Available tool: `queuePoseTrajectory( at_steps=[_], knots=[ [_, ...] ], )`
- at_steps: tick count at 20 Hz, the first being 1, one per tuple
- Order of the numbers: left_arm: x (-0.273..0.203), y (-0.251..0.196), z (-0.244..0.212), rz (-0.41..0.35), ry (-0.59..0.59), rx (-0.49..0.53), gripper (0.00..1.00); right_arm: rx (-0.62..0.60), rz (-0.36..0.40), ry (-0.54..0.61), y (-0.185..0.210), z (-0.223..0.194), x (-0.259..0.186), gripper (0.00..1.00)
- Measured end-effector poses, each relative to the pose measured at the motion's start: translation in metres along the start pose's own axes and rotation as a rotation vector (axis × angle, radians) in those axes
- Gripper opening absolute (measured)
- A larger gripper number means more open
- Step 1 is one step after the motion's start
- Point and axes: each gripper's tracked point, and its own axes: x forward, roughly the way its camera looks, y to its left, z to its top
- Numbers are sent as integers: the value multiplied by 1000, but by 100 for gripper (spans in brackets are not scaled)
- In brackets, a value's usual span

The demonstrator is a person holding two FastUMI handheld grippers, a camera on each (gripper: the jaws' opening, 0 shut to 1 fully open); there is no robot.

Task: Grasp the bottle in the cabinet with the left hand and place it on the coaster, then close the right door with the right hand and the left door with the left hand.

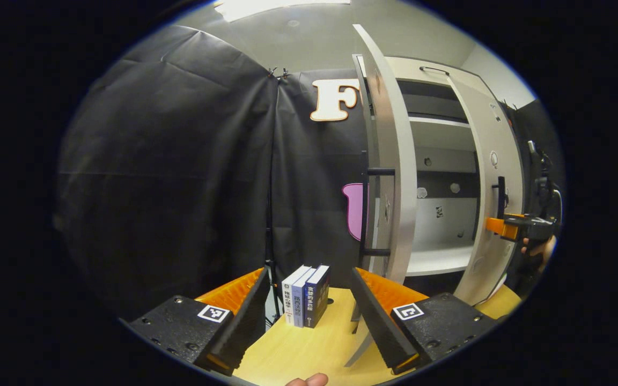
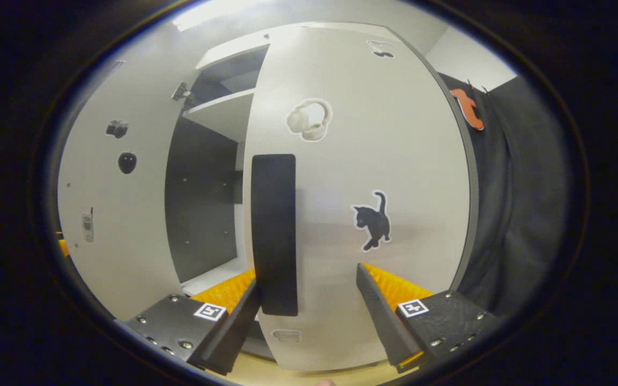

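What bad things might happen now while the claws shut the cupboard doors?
1. The right claw is open beside the right door's black handle, not gripping it, so it may slip off while pushing.
2. The left door stands wide open near the left claw; swinging it carelessly might bump the claw.
3. The books stand upright on the table, so a knock could topple them.

The left door (image 1: 392,161) stands edge-on just ahead of the left gripper (image 1: 306,316), whose spread fingers frame bare surface (image 1: 309,343) with three upright books (image 1: 306,295) blocking the far end. Between the two doors a gap opens onto the cabinet shelf (image 1: 440,260). The right door (image 2: 373,161) stands close across the right gripper (image 2: 309,316), its dark handle (image 2: 273,230) beside the left finger.
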Motion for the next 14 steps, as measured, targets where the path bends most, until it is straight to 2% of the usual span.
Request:
queuePoseTrajectory(
  at_steps=[1,2,3,4,10,13,14],
  knots=[
    [1,-1,4,-17,-5,-7,97,-4,-15,-5,0,-1,3,96],
    [0,-3,4,-33,-1,-11,95,-4,-30,-10,0,-1,3,100],
    [1,-3,4,-43,3,-18,95,-3,-44,-14,0,-1,5,97],
    [2,-4,4,-56,5,-27,95,-3,-58,-17,0,-1,6,100],
    [10,-13,9,-135,9,-72,90,-7,-121,-18,1,-1,9,100],
    [13,-22,13,-186,-3,-62,93,-5,-150,-26,1,-3,9,100],
    [13,-24,14,-199,-10,-50,90,-7,-154,-27,1,-2,9,100]
  ],
)
